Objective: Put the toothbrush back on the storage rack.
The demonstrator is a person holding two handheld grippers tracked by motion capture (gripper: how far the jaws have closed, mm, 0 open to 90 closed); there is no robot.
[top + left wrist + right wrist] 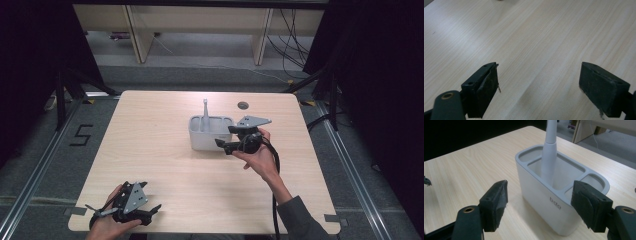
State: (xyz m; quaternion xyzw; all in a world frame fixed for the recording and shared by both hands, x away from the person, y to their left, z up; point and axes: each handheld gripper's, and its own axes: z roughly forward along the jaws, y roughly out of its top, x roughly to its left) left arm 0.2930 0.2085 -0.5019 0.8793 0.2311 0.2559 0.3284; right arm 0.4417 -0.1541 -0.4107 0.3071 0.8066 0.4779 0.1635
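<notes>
A pale grey caddy (210,135) with several compartments stands a little past the middle of the wooden table (165,165). A grey utensil handle (205,112) stands upright in its large compartment. My right gripper (226,136) is at the caddy's right end, pointing at it. In the right gripper view the caddy (544,200) and the handle (549,155) sit just beyond the right gripper (541,192), whose jaws are open with the pads off the caddy's wall. My left gripper (150,200) rests near the table's front left edge. The left gripper (539,75) is open over bare wood.
A round cable hole (243,105) lies in the tabletop behind the caddy. Wooden desk legs (137,35) and loose cables (292,45) stand on the floor beyond the table. A "5" mark (81,135) is on the floor to the left.
</notes>
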